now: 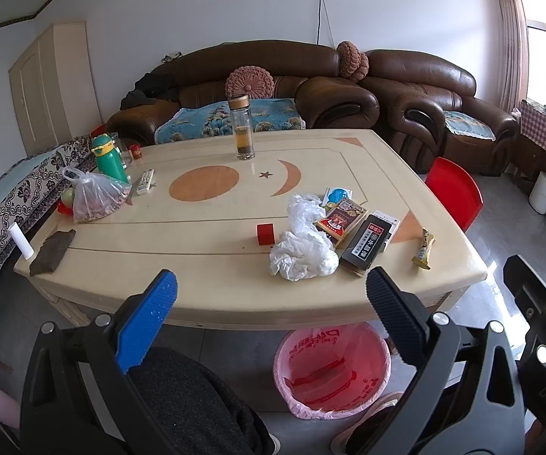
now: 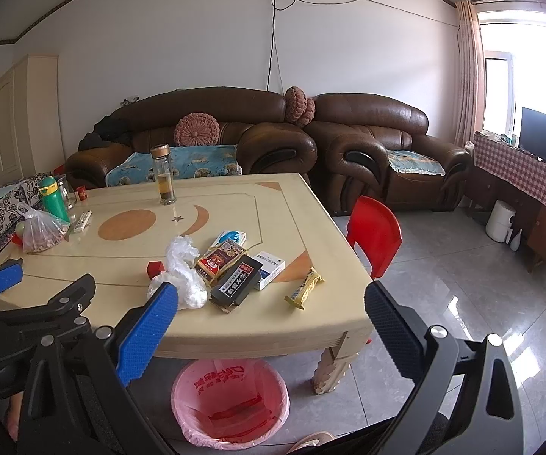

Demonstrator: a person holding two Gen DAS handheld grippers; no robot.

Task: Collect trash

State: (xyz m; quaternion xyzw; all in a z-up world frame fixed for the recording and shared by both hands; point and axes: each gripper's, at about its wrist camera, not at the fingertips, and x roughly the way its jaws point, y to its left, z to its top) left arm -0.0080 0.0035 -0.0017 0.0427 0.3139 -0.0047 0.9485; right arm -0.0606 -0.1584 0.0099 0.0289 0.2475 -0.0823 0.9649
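Observation:
A crumpled white plastic bag [image 1: 303, 242] lies on the cream table [image 1: 212, 288] near its front edge; it also shows in the right wrist view [image 2: 182, 273]. Beside it lie a red-brown box [image 1: 343, 220], a black box [image 1: 367, 244], a white box [image 2: 269, 265], a yellow snack wrapper [image 1: 423, 253] and a small red cube [image 1: 265, 233]. A red bin with a pink liner [image 1: 331, 367] stands on the floor under the table's front edge. My left gripper [image 1: 273, 299] is open and empty, held before the table. My right gripper [image 2: 271, 314] is open and empty, above the bin [image 2: 231, 402].
A glass tea bottle [image 1: 241, 129], a green flask [image 1: 109, 157], a remote [image 1: 145, 181], a clear bag of food [image 1: 94, 197] and a dark flat piece [image 1: 52, 252] are on the table. A red chair [image 1: 454, 191] stands at the right side. Brown sofas [image 1: 310, 87] are behind.

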